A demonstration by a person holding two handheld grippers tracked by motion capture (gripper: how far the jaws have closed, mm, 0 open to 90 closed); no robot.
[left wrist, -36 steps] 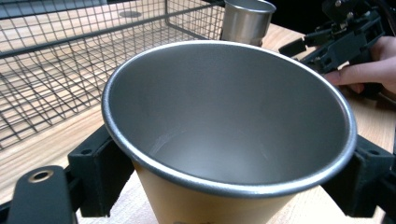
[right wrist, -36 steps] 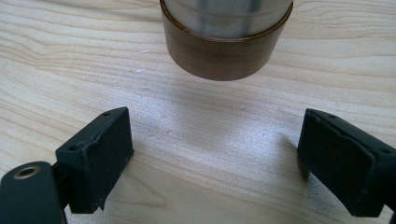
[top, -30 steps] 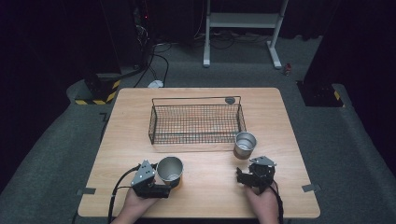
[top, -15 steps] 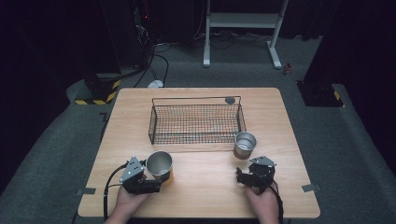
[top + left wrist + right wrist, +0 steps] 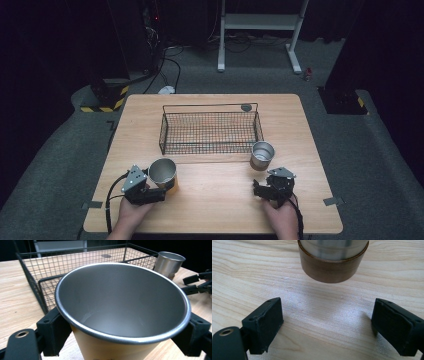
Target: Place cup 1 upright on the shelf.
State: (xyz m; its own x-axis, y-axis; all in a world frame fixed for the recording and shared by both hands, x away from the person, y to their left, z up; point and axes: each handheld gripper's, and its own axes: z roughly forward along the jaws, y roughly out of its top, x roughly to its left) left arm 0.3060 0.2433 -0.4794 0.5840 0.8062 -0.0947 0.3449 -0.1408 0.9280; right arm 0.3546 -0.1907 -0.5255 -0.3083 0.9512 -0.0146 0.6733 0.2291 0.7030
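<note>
Between left gripper [image 5: 159, 186] fingers, unlabelled steel cup [image 5: 120, 312], wire basket [image 5: 210, 131] behind

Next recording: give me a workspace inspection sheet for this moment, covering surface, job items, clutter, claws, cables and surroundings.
Surface: light wooden table, bare at the front.
Job's things: tan-sided steel cup, upright, empty; smaller steel cup with brown base band, beside the black wire basket, outside it.
Clutter: small dark round disc at the basket's far rim.
Claws: left claw shut on the tan-sided cup; right claw open, short of the smaller cup, holding nothing.
Cables: black cable loops from the left claw; more on the floor behind.
Surroundings: grey carpet, white stand legs, hazard-striped block.
</note>
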